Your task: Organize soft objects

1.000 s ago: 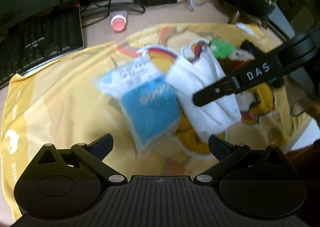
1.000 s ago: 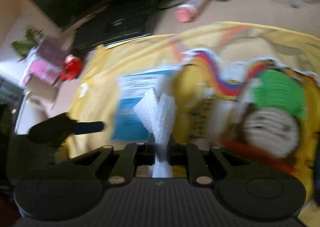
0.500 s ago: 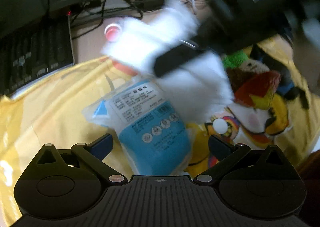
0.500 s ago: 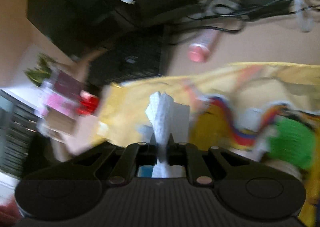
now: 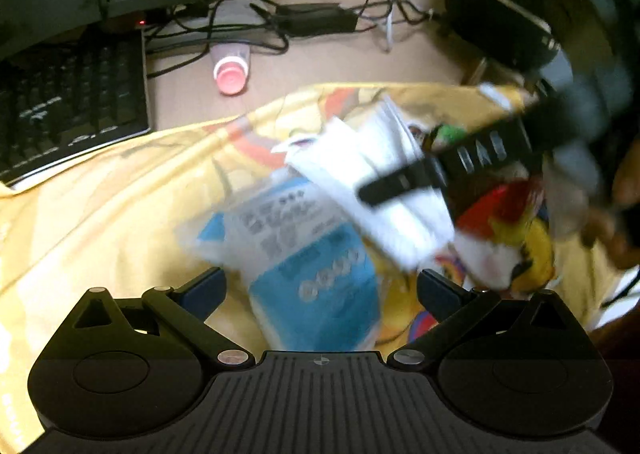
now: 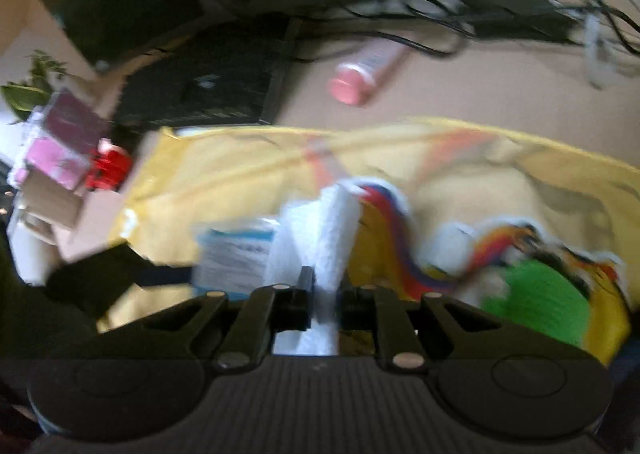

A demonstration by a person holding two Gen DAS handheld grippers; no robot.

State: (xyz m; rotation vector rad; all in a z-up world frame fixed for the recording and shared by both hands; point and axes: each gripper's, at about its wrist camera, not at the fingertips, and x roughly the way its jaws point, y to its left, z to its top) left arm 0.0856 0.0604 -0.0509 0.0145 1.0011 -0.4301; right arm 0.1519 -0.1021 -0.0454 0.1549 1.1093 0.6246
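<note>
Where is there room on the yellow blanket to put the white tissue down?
Bare yellow blanket lies between the keyboard and the blue pack. The right is crowded: the plush toy sits there, and the right tool holds the white tissue over it.

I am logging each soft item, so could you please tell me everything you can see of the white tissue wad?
The white tissue wad looks like soft, folded, embossed paper. The right gripper is shut on it, holding it above the blue-and-white packet and yellow printed cloth. Motion blur hides finer detail and whether its lower edge touches the packet.
</note>
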